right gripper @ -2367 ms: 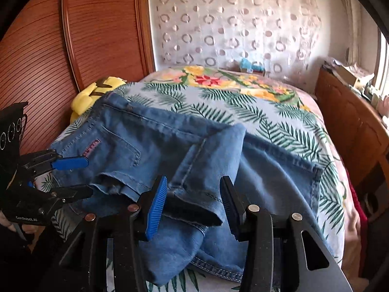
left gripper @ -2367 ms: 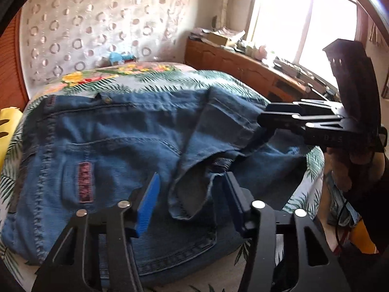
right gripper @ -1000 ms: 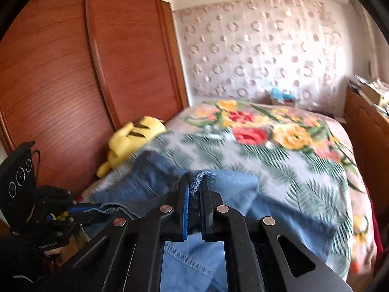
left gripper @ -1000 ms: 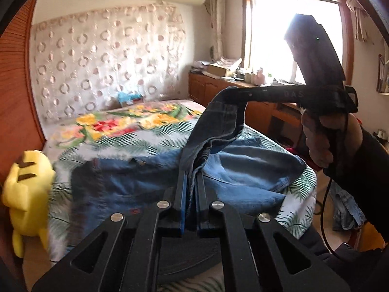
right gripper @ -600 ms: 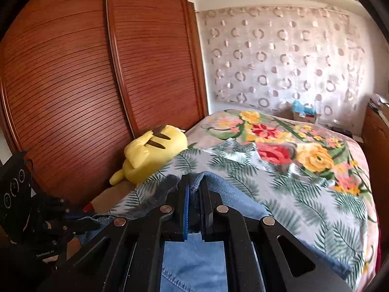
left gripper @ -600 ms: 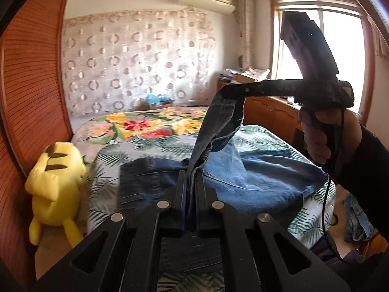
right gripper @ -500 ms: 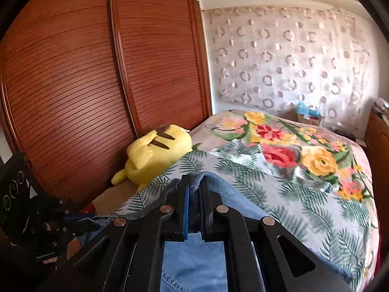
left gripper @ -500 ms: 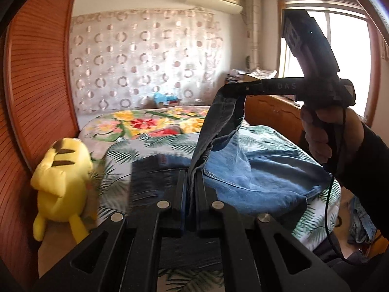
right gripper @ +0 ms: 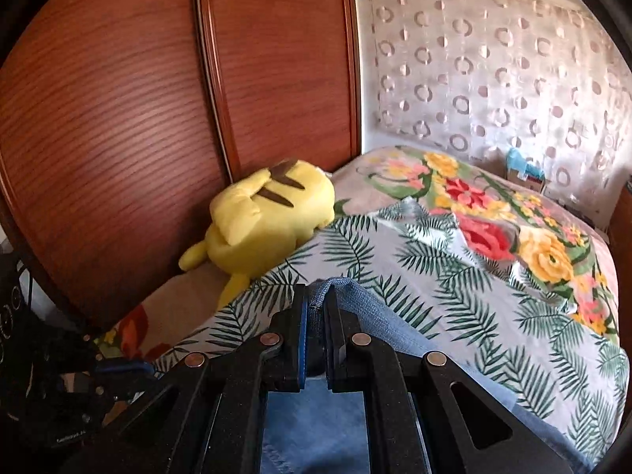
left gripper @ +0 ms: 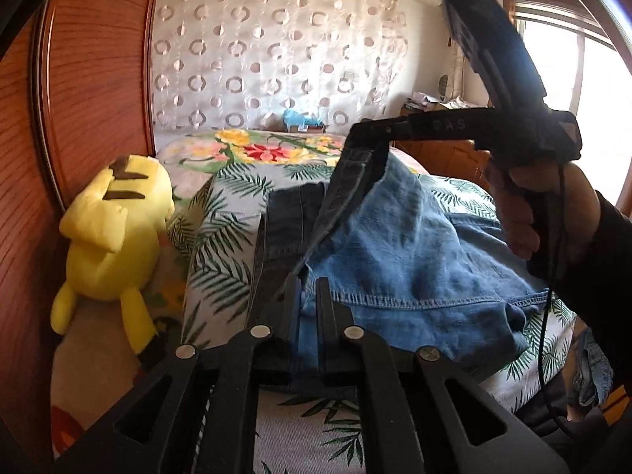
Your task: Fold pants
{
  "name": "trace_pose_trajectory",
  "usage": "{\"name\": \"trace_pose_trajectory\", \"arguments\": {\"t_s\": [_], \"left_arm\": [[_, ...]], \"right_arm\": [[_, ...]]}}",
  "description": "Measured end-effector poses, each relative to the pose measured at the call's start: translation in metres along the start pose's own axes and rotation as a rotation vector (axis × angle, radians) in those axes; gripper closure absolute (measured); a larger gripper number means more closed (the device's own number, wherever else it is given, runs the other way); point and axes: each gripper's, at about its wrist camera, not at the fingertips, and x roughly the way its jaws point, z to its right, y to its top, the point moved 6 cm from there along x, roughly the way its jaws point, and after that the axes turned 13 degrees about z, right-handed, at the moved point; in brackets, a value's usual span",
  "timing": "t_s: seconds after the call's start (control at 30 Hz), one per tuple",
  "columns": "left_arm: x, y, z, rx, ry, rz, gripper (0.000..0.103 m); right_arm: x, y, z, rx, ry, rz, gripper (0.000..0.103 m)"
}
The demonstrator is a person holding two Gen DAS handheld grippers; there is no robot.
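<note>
Both views have swung toward the wardrobe; each gripper stays clamped on the jeans.

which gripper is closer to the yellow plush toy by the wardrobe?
Left, probably. The left gripper, clamped on the blue denim jeans, sits beside the yellow plush toy at the bed's edge. The right gripper holds the hem farther over the bed.

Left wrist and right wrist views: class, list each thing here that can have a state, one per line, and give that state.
Left gripper: shut on the jeans' edge.
Right gripper: shut on a denim fold.
Jeans: partly lifted, strung between both grippers, the rest lying on the bed.
Yellow plush toy: lying on its side between bed and wardrobe.
Wardrobe doors: closed.
</note>
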Motion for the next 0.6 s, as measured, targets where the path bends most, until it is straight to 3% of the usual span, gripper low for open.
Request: {"name": "trace_pose_trajectory", "arguments": {"t_s": [0.23, 0.37, 0.47, 0.6], "left_arm": [[0.000, -0.010, 0.001, -0.009, 0.002, -0.007, 0.096], [0.006, -0.012, 0.002, -0.006, 0.005, -0.013, 0.070], [0.008, -0.014, 0.007, 0.001, -0.013, -0.023, 0.063], [0.014, -0.017, 0.006, -0.001, -0.002, -0.031, 0.062]], "right_arm": [[0.034, 0.009, -0.002, 0.007, -0.012, -0.037, 0.097], [0.034, 0.012, -0.015, -0.020, -0.023, -0.053, 0.097], [0.040, 0.011, -0.018, -0.021, -0.048, -0.065, 0.096], [0.037, 0.010, -0.019, -0.025, -0.064, -0.053, 0.093]]}}
